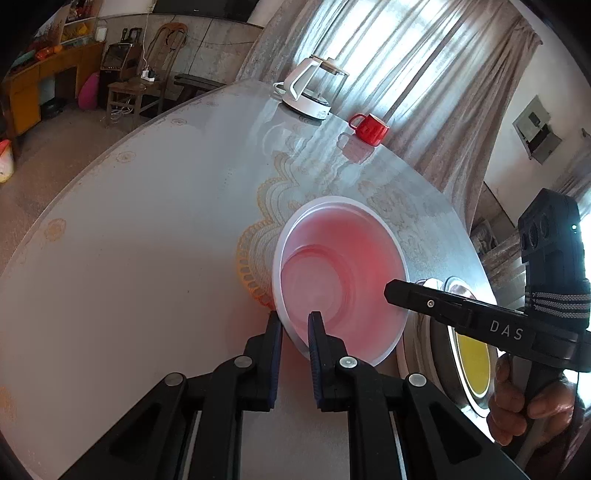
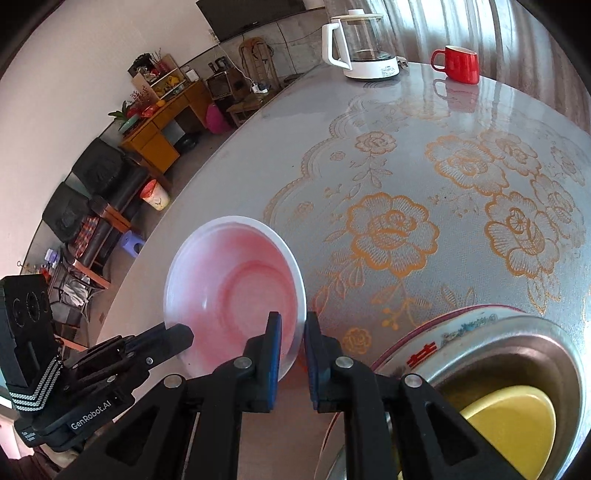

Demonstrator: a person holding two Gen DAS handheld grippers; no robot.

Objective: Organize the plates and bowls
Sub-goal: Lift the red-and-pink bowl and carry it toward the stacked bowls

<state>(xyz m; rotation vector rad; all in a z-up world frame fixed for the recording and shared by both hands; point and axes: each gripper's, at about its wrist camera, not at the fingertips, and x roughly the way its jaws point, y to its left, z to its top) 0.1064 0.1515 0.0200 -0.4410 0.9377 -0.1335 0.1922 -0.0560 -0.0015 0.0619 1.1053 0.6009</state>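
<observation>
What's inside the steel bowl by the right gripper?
A yellow bowl sits inside the steel bowl, which rests on a patterned plate. Gripper arms hide the yellow bowl's near side; anything under it cannot be seen.

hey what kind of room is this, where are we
Most likely a lived-in home's living and dining room. A round table under a flowered cover holds an electric kettle and red mug; behind stand a wall television and a wooden cabinet.
</observation>
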